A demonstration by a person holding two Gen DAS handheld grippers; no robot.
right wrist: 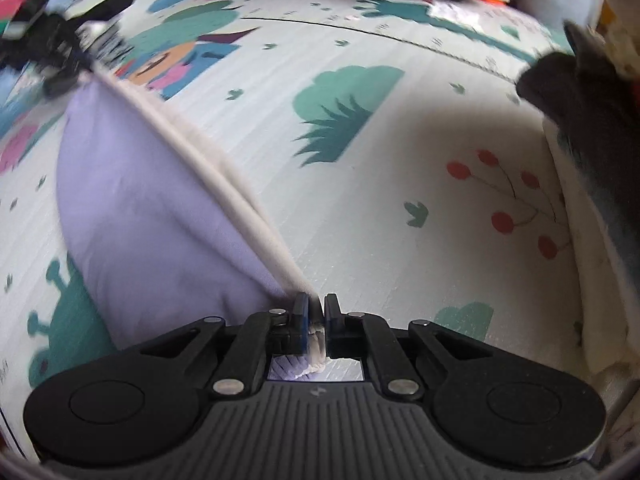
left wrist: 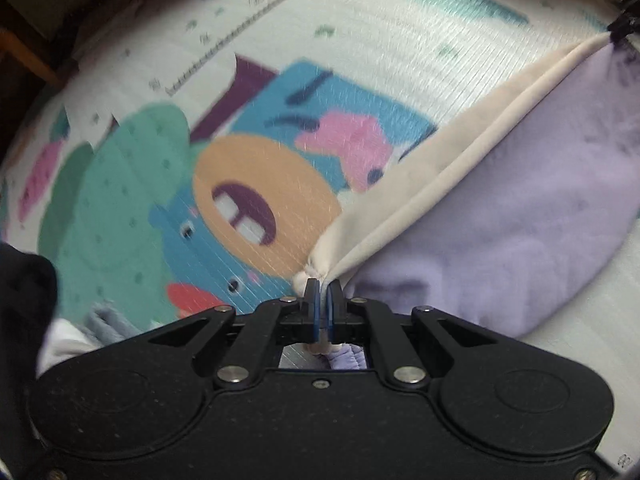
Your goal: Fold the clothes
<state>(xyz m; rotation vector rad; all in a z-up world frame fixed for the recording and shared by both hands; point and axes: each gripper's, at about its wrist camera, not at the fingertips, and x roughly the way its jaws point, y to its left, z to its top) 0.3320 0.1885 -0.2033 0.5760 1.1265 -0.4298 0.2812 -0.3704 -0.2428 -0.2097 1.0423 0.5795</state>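
Both grippers, left (left wrist: pixel 322 292) and right (right wrist: pixel 316 306), have jaws clamped on opposite ends of the lilac garment (left wrist: pixel 520 216), its cream hem stretched taut above the patterned play mat (left wrist: pixel 360 40).

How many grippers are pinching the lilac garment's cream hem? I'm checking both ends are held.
2. The left gripper is shut on one end of the cream hem; the right gripper is shut on the other end, and the lilac garment hangs between them.
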